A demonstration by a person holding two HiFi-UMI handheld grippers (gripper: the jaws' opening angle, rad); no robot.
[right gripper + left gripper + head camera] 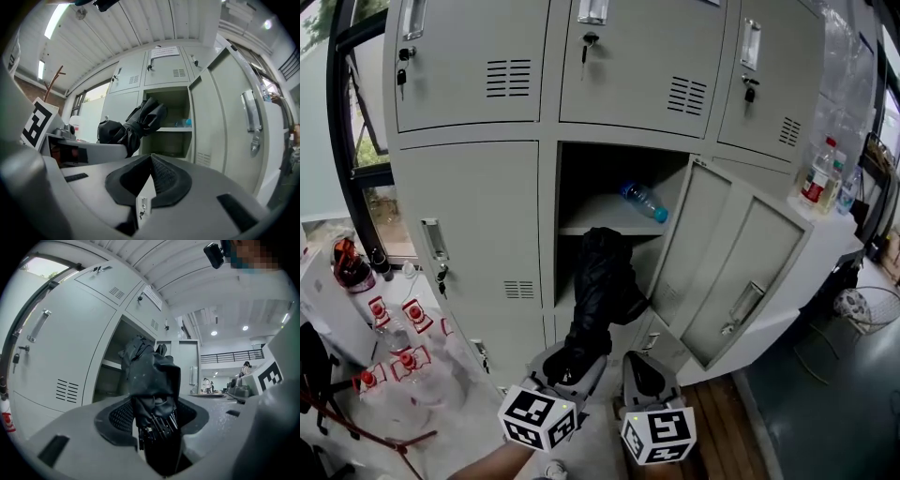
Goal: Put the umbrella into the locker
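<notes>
A folded black umbrella [600,291] is clamped at its lower end in my left gripper [572,364], and its tip reaches into the mouth of the open locker compartment [581,187]. In the left gripper view the umbrella [151,380] fills the gap between the jaws of the left gripper [152,416], ribs showing at the pads. My right gripper [643,364] sits just right of it, shut and holding nothing. In the right gripper view, its pads meet at the tip of the right gripper [151,159], with the umbrella [136,121] off to the left. The locker door [712,262] stands swung open to the right.
A blue-capped bottle [645,202] lies on the shelf [600,220] inside the open compartment. Several red-capped water bottles [394,356] stand on the floor at left. More bottles [820,173] stand on the ledge at right, a wire basket [874,311] below them.
</notes>
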